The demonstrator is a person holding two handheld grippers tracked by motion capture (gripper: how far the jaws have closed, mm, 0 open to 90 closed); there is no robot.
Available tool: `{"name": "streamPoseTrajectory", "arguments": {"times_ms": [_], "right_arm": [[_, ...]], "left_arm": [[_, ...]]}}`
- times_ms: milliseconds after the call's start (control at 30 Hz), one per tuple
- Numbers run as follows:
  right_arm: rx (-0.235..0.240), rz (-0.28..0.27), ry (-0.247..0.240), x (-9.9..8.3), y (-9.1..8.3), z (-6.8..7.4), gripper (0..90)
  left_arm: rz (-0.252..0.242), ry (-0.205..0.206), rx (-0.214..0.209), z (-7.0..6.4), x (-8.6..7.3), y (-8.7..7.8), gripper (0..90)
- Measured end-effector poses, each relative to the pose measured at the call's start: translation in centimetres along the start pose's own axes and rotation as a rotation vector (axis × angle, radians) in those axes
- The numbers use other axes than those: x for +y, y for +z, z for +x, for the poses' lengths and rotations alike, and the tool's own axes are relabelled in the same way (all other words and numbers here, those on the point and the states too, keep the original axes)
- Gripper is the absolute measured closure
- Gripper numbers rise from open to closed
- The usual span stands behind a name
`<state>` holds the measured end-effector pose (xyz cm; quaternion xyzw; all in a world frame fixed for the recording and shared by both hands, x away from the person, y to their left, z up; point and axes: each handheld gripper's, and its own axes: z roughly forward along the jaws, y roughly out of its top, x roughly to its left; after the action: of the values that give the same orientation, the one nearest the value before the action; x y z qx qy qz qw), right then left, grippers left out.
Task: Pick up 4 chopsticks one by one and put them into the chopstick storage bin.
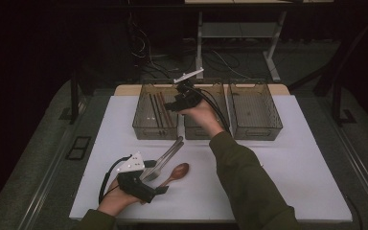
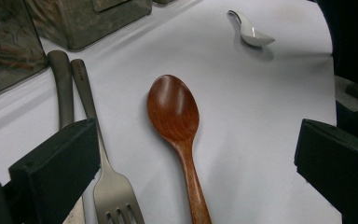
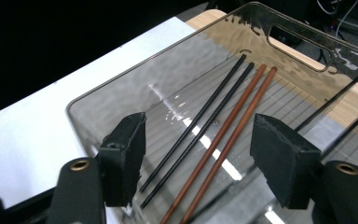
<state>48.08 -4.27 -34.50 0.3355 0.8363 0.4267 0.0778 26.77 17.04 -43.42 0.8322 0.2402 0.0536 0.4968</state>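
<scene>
Wooden and reddish-brown, the spoon (image 1: 176, 172) lay near the front edge of the white table (image 1: 297, 163) in the high view, its bowl pointing toward the far side. Just beside it on the left lay a metal fork (image 1: 165, 158) and a second metal utensil, side by side at a slant. The left gripper (image 1: 159, 188) was held low near the front edge, right at the spoon's handle end, its jaws apart. Three clear bins stood in a row along the far edge; the right gripper (image 1: 171, 104) hovered over the left bin (image 1: 141, 123), in which chopsticks (image 1: 159, 109) lay

From the left gripper view, the spoon (image 2: 177, 126) lay between the two black jaws, which stood wide open and touched nothing; the handle ran down toward the camera. The fork (image 2: 103, 172) lay just beside the left jaw, tines toward the camera, with the other metal handle close against it. A small white spoon (image 2: 251, 32) rested well apart, toward the far edge of the table (image 2: 270, 121)

From the right gripper view, the jaws were spread wide over the left bin (image 3: 121, 93), holding nothing. Two black chopsticks (image 3: 200, 123) and two brown chopsticks (image 3: 228, 140) lay side by side on the bin floor, between the jaws as seen from above
</scene>
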Motion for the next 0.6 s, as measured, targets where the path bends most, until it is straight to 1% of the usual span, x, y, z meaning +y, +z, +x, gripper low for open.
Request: {"name": "streamPoseTrajectory", "arguments": {"times_ms": [67, 133, 167, 333, 500, 567, 600], "right_arm": [[0.012, -0.01, -0.007, -0.4, -0.7, 0.0, 33.9], [0.023, -0.016, -0.002, -0.8, -1.5, -0.1, 32.8], [0.027, -0.02, -0.009, -1.1, -1.8, -0.2, 32.7], [0.023, -0.029, -0.029, -2.5, -3.3, -0.4, 32.4], [0.036, -0.042, -0.038, -3.8, -4.6, -0.3, 32.2], [0.04, -0.05, -0.033, -4.3, -5.1, -0.2, 32.1], [0.042, -0.051, -0.035, -4.4, -5.3, -0.2, 32.1]], "left_arm": [[0.001, 0.002, 0.0, 0.0, 0.0, 0.0, 0.0], [-0.005, -0.003, -0.002, 0.1, 0.0, 0.0, 0.0], [-0.005, -0.002, -0.002, 0.1, 0.0, 0.0, 0.0], [-0.003, -0.003, 0.0, 0.1, 0.0, 0.0, 0.0], [0.003, -0.005, -0.002, 0.0, 0.0, 0.1, 0.0], [0.001, -0.002, 0.001, 0.1, 0.0, 0.1, 0.0], [0.0, -0.01, 0.0, 0.0, 0.0, 0.1, 0.0]]}}
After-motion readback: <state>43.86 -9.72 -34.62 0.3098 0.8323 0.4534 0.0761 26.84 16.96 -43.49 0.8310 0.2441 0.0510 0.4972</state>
